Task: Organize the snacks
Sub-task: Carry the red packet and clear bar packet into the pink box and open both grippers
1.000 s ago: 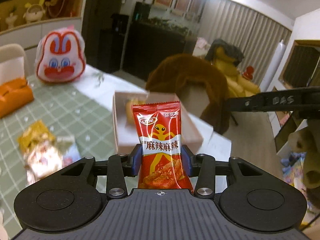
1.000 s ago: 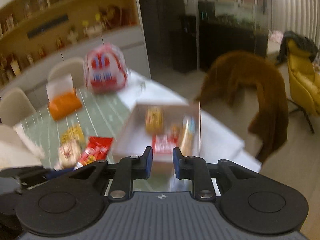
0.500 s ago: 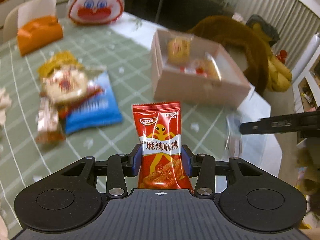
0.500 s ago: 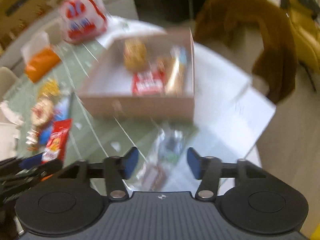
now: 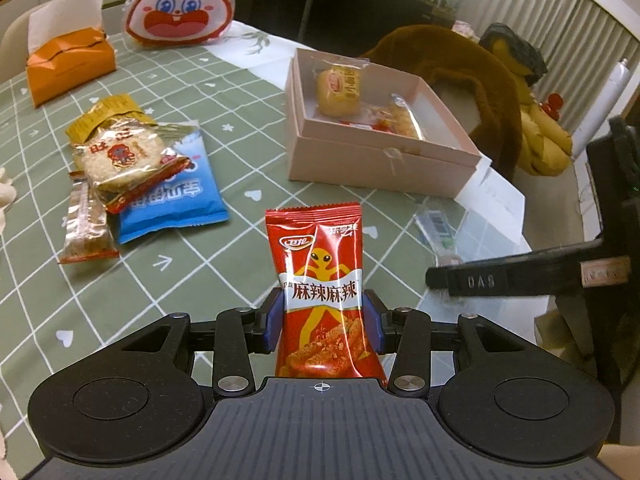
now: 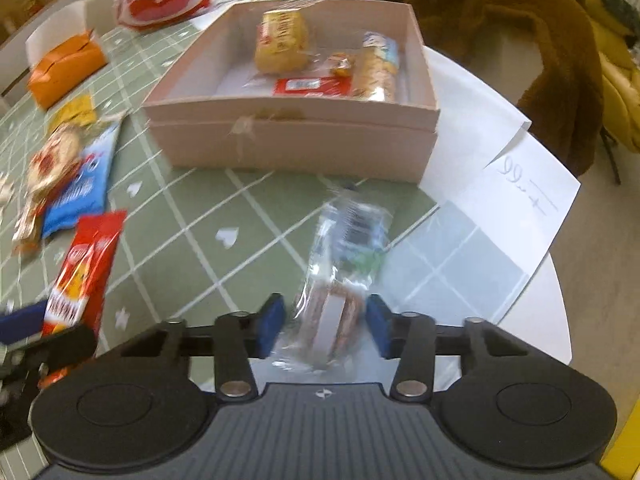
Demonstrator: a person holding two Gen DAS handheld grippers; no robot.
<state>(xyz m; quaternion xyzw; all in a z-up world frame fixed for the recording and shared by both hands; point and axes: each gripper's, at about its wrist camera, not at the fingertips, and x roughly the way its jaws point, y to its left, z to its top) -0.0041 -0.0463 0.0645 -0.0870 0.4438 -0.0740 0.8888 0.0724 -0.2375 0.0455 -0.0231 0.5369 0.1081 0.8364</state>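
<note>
My left gripper (image 5: 322,322) is shut on a red spicy snack packet (image 5: 322,280), held upright above the green checked tablecloth; the packet also shows in the right wrist view (image 6: 82,264). My right gripper (image 6: 326,330) is open, its blue pads on either side of a clear-wrapped sandwich biscuit (image 6: 340,276) lying on the cloth, not pinching it. The pink box (image 6: 296,140) stands beyond, holding a yellow cake, a red bar and other snacks. In the left wrist view the box (image 5: 380,160) is ahead to the right.
A pile of loose snacks (image 5: 136,168) lies on the left: a rice cracker pack, a blue packet, a brown bar. An orange tissue box (image 5: 68,66) and a rabbit bag (image 5: 180,4) stand at the back. White paper (image 6: 516,196) lies by the table's right edge.
Both grippers have tilted down towards the table. The right gripper opened wide and came down around the clear-wrapped biscuit. The left still holds the red packet.
</note>
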